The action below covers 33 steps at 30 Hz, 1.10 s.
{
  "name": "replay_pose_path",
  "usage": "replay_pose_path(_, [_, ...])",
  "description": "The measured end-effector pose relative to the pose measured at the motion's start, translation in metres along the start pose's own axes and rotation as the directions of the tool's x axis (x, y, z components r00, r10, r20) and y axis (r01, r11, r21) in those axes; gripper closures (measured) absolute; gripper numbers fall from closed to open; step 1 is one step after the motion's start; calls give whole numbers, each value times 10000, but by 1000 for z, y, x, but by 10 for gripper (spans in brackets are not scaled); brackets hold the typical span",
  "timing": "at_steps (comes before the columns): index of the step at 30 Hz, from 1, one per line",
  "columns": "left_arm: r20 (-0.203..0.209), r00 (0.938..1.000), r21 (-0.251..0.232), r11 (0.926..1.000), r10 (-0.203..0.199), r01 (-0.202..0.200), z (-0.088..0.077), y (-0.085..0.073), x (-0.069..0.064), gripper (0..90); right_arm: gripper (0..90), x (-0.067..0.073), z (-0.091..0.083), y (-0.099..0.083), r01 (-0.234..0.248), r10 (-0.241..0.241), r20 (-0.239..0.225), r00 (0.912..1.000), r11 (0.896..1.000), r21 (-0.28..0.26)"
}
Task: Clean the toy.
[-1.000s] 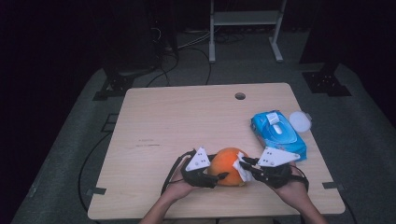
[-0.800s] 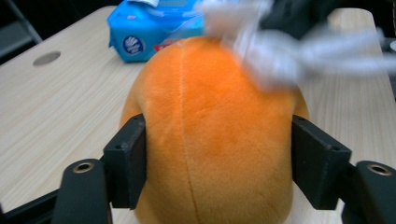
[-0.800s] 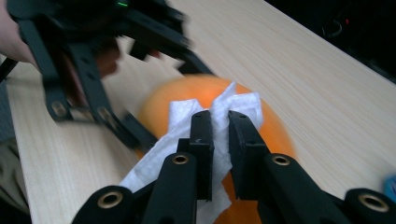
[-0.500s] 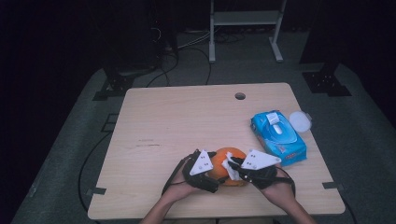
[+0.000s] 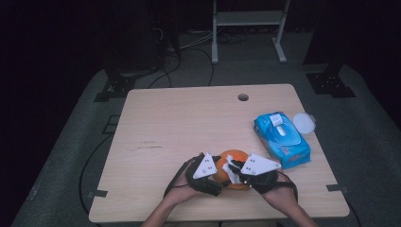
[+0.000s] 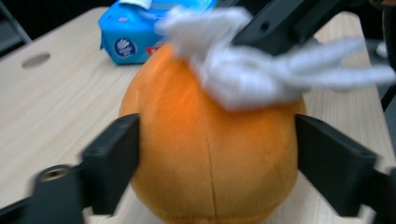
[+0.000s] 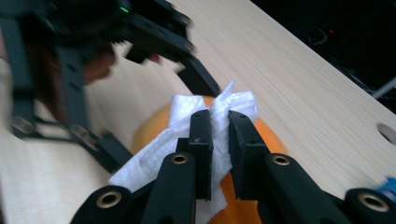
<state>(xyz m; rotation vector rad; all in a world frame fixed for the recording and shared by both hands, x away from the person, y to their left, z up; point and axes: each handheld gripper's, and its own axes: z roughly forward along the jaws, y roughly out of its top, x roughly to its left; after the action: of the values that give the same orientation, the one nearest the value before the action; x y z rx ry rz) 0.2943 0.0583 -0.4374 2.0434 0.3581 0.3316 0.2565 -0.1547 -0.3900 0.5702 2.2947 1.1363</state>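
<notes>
Sitting low and centre in the high view, near the table's (image 5: pixel 189 123) front edge, the orange ball (image 5: pixel 234 157) lies between both grippers. In the left gripper view it rests between the left gripper's (image 6: pixel 217 158) wide-set jaws, which have just been closing again; whether they touch its sides is unclear. The right gripper (image 7: pixel 219 126) is clamped on a white tissue (image 7: pixel 187 116) draped over the ball's top. A blue wipes pack (image 5: pixel 282 138) lies at the right, a white lid (image 5: pixel 303 123) beside it.

No readable text; wipes pack (image 6: pixel 140 35) logo blurred.
</notes>
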Motion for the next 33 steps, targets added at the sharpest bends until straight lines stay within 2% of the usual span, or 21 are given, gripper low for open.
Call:
replay_pose_path(2, [281,9966,226,9968,-769,763,1,-2,6,113,794,-8,-3,-4,-270,270,204,9994,9996,17])
replay_pose_path(3, [369,9957,230,9962,-852,844,1,-3,8,144,794,-11,-6,-5,-422,423,262,9988,9991,-24])
replay_pose_path(5, [226,9972,133,9974,-708,706,1,-3,5,240,795,-14,-8,-6,-599,601,236,9979,9981,-109])
replay_pose_path(7, [24,9997,137,9996,-244,243,2,-1,0,287,796,-8,-8,-4,-462,465,193,9987,9988,-182])
replay_pose_path(9, [-48,9996,125,9996,270,-269,2,2,-6,311,796,1,-5,1,-367,358,-250,9990,9987,-353])
replay_pose_path(10, [-76,9984,252,9982,553,-550,3,3,-8,316,795,6,-3,3,-261,243,-489,9985,9990,-360])
replay_pose_path(11, [-109,9970,361,9964,770,-766,3,4,-11,320,795,11,0,5,44,-61,-590,9982,9996,-290])
replay_pose_path(12, [-158,9960,458,9952,877,-869,3,3,-11,322,795,15,3,7,296,-307,-551,9980,9994,-203])
replay_pose_path(14, [-147,9959,531,9947,888,-879,1,1,-9,331,795,12,3,6,321,-326,-423,9986,9994,-124])
replay_pose_path(15, [-151,9970,511,9959,759,-750,2,-1,-8,332,795,9,2,5,223,-227,-337,9992,9996,-144])
replay_pose_path(19, [-96,9985,447,9976,536,-531,3,-5,-4,325,794,-16,-8,-5,-468,470,397,9981,9989,-56])
replay_pose_path(20, [-72,9986,404,9978,522,-518,3,-5,-4,310,794,-22,-10,-8,-655,654,521,9965,9979,1])
replay_pose_path(21, [-72,9986,404,9978,522,-518,3,-5,-4,278,794,-22,-10,-8,-655,654,521,9965,9979,1])
replay_pose_path(22, [96,9998,113,9998,178,-179,3,-3,-3,227,794,-29,-12,-14,-940,939,471,9945,9956,15])
replay_pose_path(24, [252,9994,-18,9997,-253,253,5,0,-2,171,796,-28,-13,-14,-923,921,537,9943,9957,21])
replay_pose_path(25, [209,9993,-50,9995,-297,298,6,1,-4,171,797,-25,-12,-13,-890,890,489,9948,9960,-29])
replay_pose_path(28, [-60,9994,185,9992,344,-342,5,-1,-8,255,796,-10,-7,-6,-544,545,54,9985,9984,-170])
replay_pose_path(30, [-80,9987,324,9982,504,-501,4,-3,-9,300,794,-1,-3,-2,-245,235,-470,9986,9995,-197])
replay_pose_path(32, [-104,9985,330,9980,538,-535,3,-4,-8,322,793,2,-1,0,114,-116,-377,9992,9999,-37])
replay_pose_path(33, [-88,9986,329,9981,527,-523,3,-4,-7,328,792,-1,-2,0,51,-51,-330,9994,10000,1])
